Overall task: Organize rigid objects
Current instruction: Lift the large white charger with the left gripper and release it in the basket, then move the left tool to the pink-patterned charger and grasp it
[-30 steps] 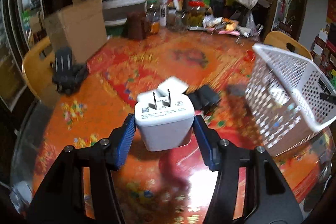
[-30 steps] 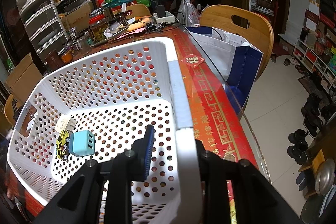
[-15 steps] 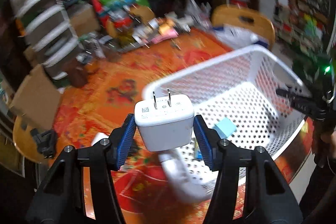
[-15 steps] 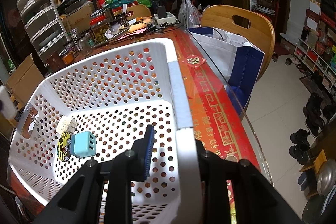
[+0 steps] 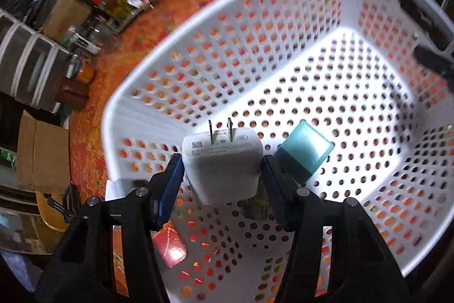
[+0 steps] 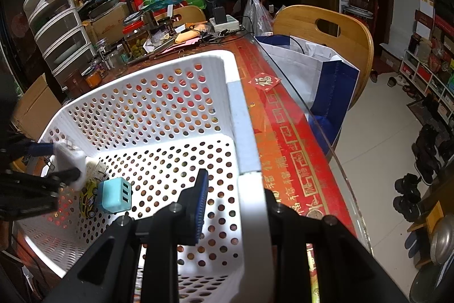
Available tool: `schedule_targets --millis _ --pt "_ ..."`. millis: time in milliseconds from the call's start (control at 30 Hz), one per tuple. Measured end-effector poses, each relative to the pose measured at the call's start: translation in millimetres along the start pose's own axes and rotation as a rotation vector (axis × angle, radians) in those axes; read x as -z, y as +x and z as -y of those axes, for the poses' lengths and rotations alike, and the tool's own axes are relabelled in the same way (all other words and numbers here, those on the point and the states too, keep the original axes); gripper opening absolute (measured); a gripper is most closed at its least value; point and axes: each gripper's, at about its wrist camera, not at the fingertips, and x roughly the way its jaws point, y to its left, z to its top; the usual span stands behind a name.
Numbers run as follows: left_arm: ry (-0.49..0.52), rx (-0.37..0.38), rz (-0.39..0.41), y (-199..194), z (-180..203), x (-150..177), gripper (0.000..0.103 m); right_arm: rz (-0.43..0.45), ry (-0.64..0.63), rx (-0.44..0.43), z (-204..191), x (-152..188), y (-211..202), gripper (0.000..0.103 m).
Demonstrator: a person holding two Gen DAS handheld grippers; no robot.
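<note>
Right gripper (image 6: 231,199) clamped on rim of white basket (image 6: 245,138). Inside, at far left: teal charger (image 6: 115,195) against yellow toy car (image 6: 86,200). Left gripper (image 6: 61,161) holds white charger (image 6: 71,158) above them.

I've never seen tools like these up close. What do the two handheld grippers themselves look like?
Both look alike. The left gripper has two angular matte-black fingers, each carrying a flat blue pad on its inner face and silver screw heads along the top. The right gripper shows the same black fingers, ribbed blue pad and silver screws. No cables or sleeves are visible.
</note>
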Motion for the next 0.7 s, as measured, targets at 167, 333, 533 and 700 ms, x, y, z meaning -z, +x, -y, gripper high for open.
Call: schedule_targets --millis 167,333,533,700 --pt "-0.015 0.075 -0.053 20.4 -6.4 -9.5 0.057 0.000 -0.002 0.003 -0.6 0.3 0.3 0.025" --pt "-0.078 0.084 0.112 -20.0 -38.3 3.4 0.069 0.001 -0.004 0.009 -1.2 0.4 0.4 0.025" --pt "-0.316 0.065 0.383 -95.3 -140.4 92.3 0.103 -0.002 -0.011 0.014 -2.9 -0.8 0.6 0.025" --pt "-0.543 0.064 0.290 -33.4 -201.1 161.3 0.103 0.005 -0.008 0.008 -1.8 -0.7 0.3 0.025"
